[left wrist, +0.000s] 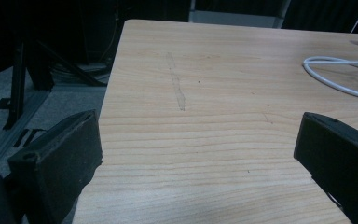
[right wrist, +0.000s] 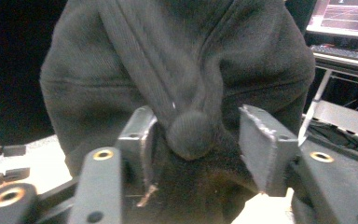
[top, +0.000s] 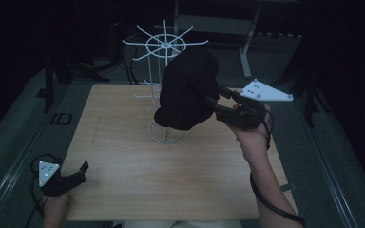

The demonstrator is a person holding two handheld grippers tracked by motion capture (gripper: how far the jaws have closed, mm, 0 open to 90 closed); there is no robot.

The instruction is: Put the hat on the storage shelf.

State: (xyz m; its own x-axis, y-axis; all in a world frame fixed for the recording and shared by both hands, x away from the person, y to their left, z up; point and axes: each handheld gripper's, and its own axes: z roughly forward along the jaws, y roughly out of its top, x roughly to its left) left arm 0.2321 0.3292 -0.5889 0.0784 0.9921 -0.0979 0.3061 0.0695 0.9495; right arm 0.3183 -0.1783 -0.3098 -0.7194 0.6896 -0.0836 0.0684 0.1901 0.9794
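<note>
Table [top: 123, 180] of pale wood grain, seen from above in a dim room, fills the middle of the high view. A white wire rack [top: 165, 90] with a round base ring and spoke-like arms at its top stands on the far half of the table, at the upper centre of the frame. A black knitted cap [top: 187, 90] hangs draped over the rack's right side, covering much of its stem.

The right gripper [top: 217, 103], held in a hand [top: 253, 135] whose forearm comes in from the lower right of the frame, reaches leftward to the cap's right edge. In the right gripper view its jaws stand partly open; a rounded fold of the dark knit [right wrist: 189, 135] lies between them, just beside the left pad [right wrist: 142, 140], while a clear gap separates it from the right pad. The cloth fills the upper part of that view. The pads do not press on it.

The left gripper [top: 78, 173] rests at the lower left of the high view, near the table's near-left corner, well apart from the rack and cap. In the left gripper view its jaws stand wide open with bare wood between them, and part of the rack's white base ring [left wrist: 335, 77] shows at the right edge
</note>
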